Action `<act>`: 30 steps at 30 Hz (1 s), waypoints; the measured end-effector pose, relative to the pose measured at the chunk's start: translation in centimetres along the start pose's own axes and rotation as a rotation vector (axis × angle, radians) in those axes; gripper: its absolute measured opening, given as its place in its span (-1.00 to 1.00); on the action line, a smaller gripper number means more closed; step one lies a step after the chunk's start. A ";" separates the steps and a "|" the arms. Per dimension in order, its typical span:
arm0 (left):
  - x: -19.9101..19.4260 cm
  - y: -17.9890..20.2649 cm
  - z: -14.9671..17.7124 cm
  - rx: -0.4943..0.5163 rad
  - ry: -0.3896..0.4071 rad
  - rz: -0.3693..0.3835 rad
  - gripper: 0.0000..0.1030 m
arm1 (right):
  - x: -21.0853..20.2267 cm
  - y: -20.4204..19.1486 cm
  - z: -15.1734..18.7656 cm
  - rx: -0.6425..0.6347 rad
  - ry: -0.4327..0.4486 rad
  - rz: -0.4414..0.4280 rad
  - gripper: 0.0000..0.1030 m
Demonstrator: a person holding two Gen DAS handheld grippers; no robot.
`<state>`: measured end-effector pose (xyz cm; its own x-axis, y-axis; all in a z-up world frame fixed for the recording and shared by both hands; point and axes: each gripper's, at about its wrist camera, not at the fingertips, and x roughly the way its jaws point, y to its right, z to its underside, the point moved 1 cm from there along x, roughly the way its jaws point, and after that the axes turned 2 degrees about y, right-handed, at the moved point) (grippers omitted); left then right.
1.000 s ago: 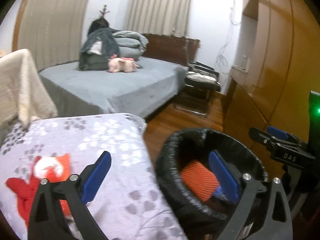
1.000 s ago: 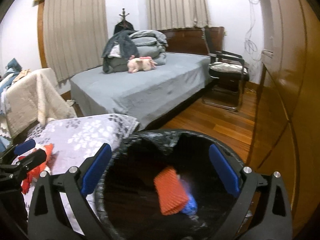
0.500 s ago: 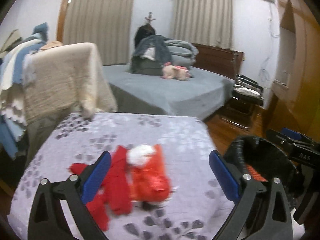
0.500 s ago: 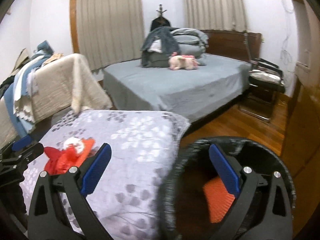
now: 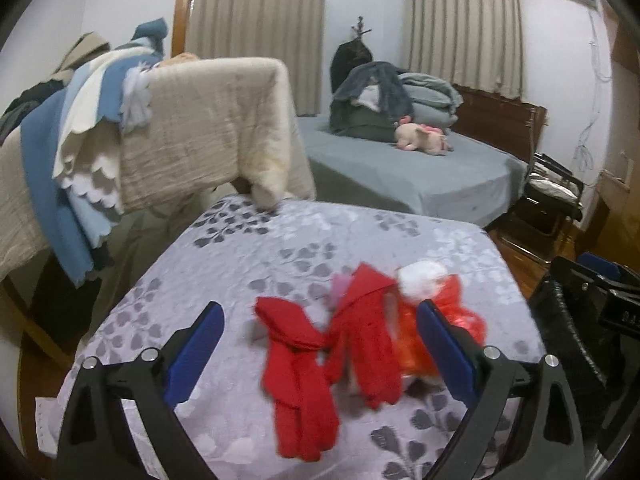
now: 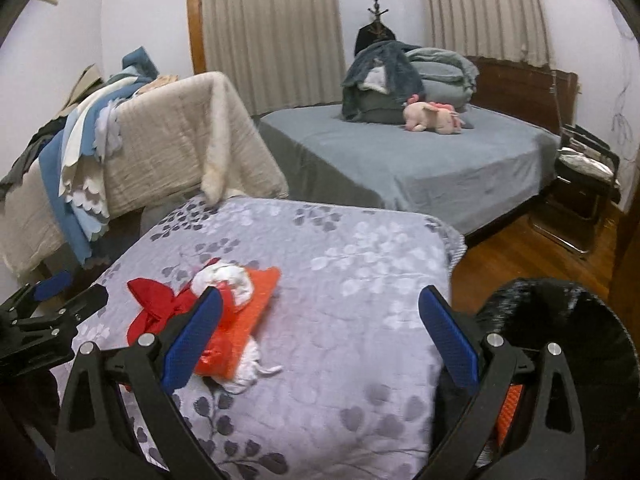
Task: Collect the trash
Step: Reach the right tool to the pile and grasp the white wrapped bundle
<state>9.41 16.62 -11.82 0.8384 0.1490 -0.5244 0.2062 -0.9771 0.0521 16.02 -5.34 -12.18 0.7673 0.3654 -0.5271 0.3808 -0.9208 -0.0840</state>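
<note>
- Our left gripper (image 5: 320,344) and right gripper (image 6: 320,340) both gape wide and empty over the leaf-print counter (image 6: 360,248); its cloth lies bare toward 3 o'clock.
- Crumpled red-and-white trash (image 6: 236,320) sits at 9 o'clock beside red gloves (image 5: 320,356); the black-lined bin (image 6: 560,320) waits off the edge at 4 o'clock.

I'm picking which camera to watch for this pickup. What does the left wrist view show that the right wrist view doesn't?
Only the left wrist view shows the red gloves laid out full length between the open left gripper.

Only the right wrist view shows the bin's open mouth with an orange item inside, and white tissue beneath the orange wrapper.

Both show the wrapper, white wad, patterned cover and bed.
</note>
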 end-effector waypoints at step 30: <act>2.9 -4.0 -0.3 -0.062 -0.021 -0.067 0.72 | 9.3 -7.7 -0.5 -0.112 -0.119 -0.143 0.43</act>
<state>11.14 20.97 -13.28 0.8110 0.2101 -0.5461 0.2930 -0.9537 0.0681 20.48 5.21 -16.07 0.6374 0.4661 -0.6136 0.5410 -0.8377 -0.0744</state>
